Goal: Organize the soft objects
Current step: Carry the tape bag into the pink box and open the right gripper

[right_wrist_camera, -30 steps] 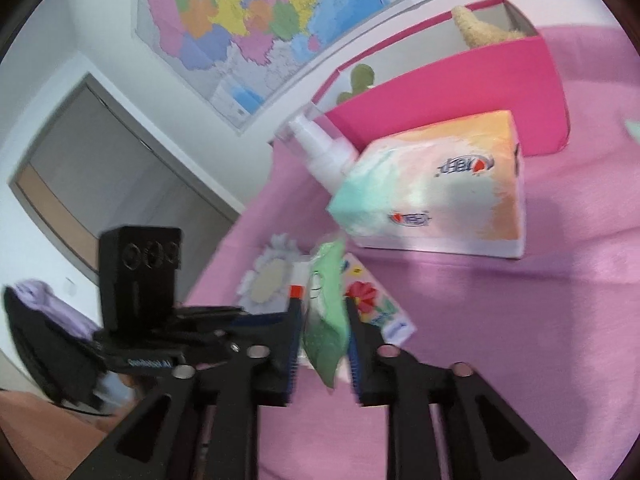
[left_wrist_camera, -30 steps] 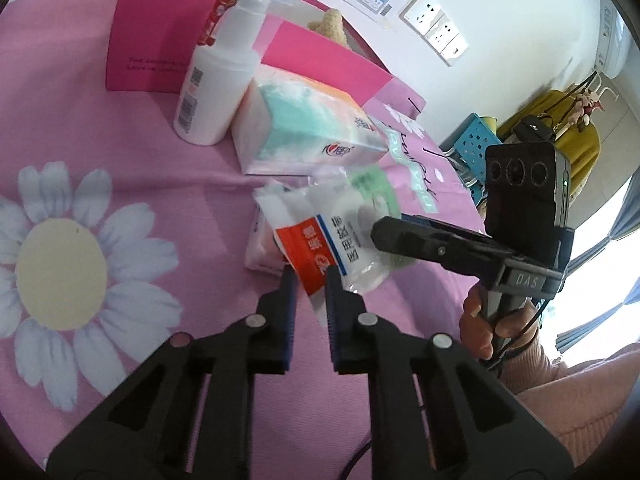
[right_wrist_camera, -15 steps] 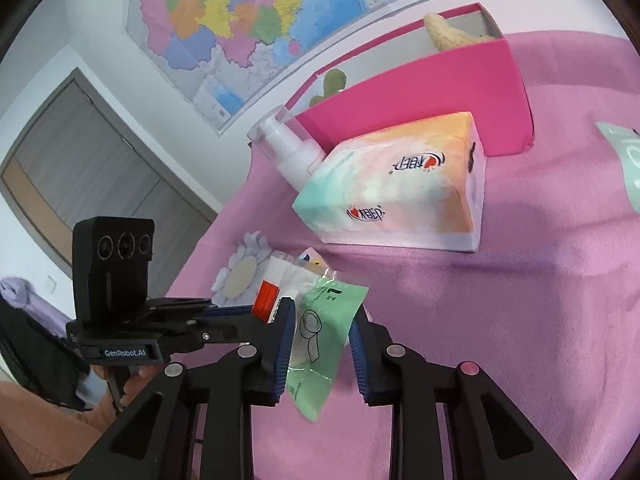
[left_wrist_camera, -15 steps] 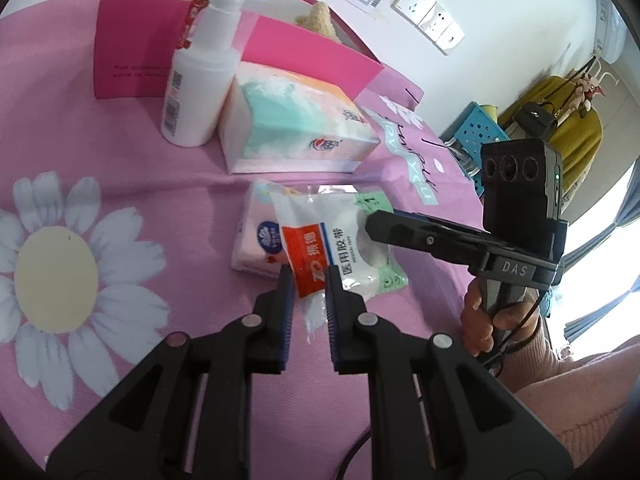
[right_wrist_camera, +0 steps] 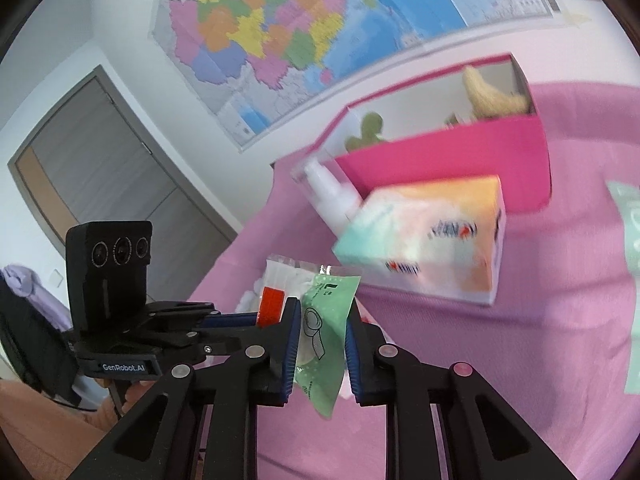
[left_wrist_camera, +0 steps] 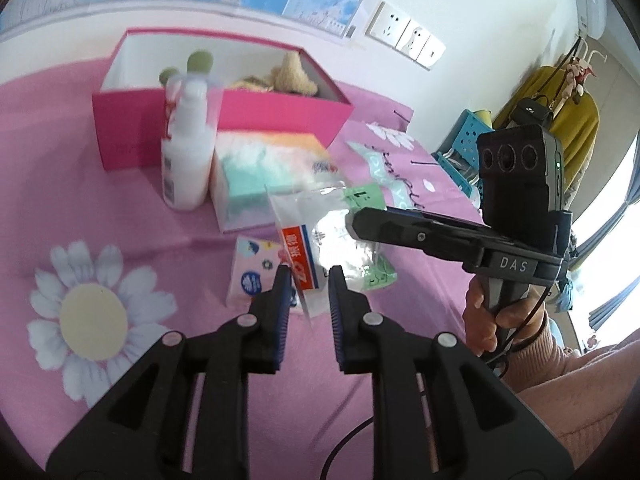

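Observation:
A clear plastic packet (left_wrist_camera: pixel 316 236) with a red label hangs above the pink cloth, and my left gripper (left_wrist_camera: pixel 309 276) is shut on its lower edge. My right gripper (right_wrist_camera: pixel 322 308) has its jaws closing on a green packet (right_wrist_camera: pixel 326 320), whose sides the blue pads press. The two packets overlap in the air, and the right gripper (left_wrist_camera: pixel 354 222) reaches in from the right beside the clear packet. A pink box (left_wrist_camera: pixel 224 120) with plush toys inside stands at the back. The left gripper (right_wrist_camera: pixel 248 318) shows at the left of the right wrist view.
A white pump bottle (left_wrist_camera: pixel 186 160) and a pastel tissue pack (left_wrist_camera: pixel 264 172) stand in front of the box. A small pink tissue packet (left_wrist_camera: pixel 252 272) lies on the cloth under the left fingers. A mint-green packet (right_wrist_camera: pixel 628 220) lies at the right. A hand (left_wrist_camera: pixel 484 320) holds the right gripper's handle.
Both grippers have risen, lifting the clear packet and the green packet off the cloth. The right jaws have narrowed on the green packet. The small pink tissue packet stayed on the cloth.

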A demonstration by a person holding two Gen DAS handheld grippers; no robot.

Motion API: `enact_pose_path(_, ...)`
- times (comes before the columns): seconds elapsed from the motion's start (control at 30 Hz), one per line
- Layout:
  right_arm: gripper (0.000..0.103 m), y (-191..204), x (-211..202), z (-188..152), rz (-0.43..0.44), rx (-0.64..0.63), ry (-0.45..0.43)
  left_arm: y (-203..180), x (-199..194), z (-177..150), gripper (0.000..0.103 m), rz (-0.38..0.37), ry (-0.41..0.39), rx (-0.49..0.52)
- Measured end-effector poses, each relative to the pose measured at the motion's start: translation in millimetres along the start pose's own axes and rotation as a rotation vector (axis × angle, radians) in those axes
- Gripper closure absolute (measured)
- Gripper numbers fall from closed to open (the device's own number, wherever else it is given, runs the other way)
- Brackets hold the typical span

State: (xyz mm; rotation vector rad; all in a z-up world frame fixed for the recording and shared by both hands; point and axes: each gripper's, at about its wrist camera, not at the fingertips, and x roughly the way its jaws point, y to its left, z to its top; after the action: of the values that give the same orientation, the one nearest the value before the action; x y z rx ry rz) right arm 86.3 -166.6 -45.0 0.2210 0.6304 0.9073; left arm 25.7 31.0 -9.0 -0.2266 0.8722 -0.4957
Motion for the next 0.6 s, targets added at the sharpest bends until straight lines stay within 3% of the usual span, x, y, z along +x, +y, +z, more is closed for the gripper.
enact_pose_path(0.6, 0.083, 1, -13, 28, 0.027, -0.033, -0.059, -16, -9, 30, 0.084, 0.039, -0.034, 0.073)
